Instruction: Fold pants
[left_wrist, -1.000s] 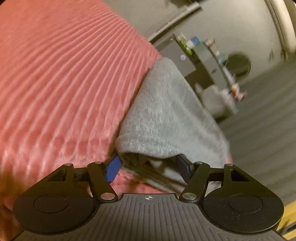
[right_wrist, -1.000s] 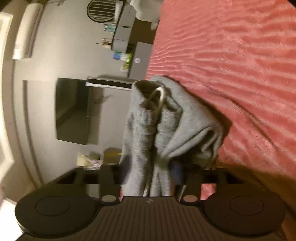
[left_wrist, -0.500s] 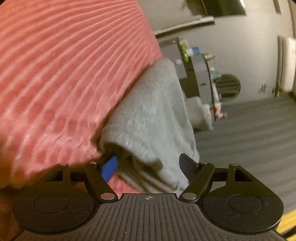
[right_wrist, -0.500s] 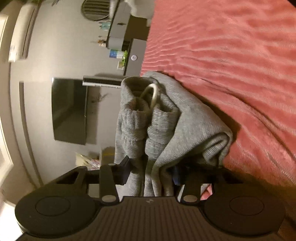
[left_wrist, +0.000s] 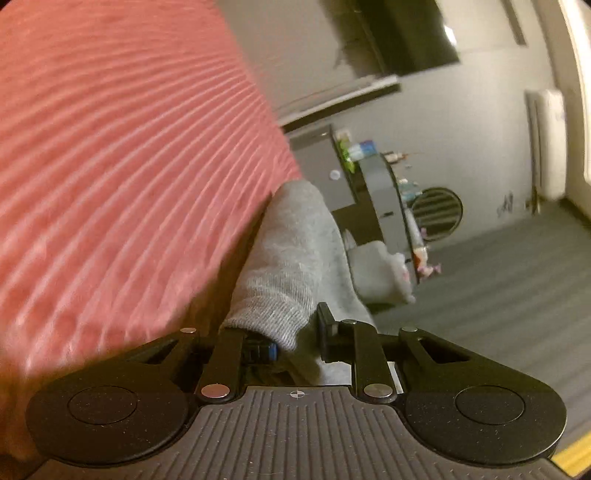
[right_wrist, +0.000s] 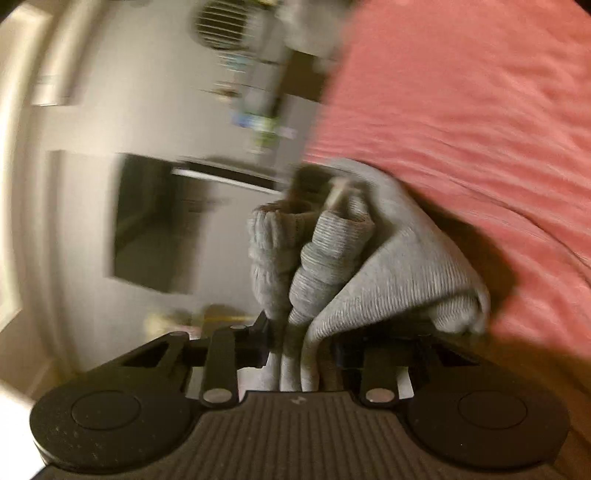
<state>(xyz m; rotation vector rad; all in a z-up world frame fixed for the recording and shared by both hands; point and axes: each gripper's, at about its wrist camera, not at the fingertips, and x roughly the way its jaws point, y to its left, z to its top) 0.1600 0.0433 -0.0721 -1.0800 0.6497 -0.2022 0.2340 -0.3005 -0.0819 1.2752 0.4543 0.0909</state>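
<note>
The grey knit pants (left_wrist: 291, 251) are held up off the red ribbed bedspread (left_wrist: 122, 177). My left gripper (left_wrist: 293, 341) is shut on a ribbed cuff of the pants, and the cloth runs away from it along the bed's edge. My right gripper (right_wrist: 301, 349) is shut on the bunched waistband end of the pants (right_wrist: 373, 269); a pale drawstring loop (right_wrist: 338, 194) shows above the folds. The right wrist view is blurred by motion.
The bedspread (right_wrist: 480, 129) fills one side of each view. Beyond the bed stand a dark cabinet (left_wrist: 373, 192) with small bottles, a dark wall screen (right_wrist: 147, 221), a round fan (left_wrist: 437, 214) and grey carpet (left_wrist: 498, 295).
Both grippers have closed tighter on the pants and lifted, tilting toward the room. The cloth between the left fingers has narrowed to the cuff. The right view has become blurred.
</note>
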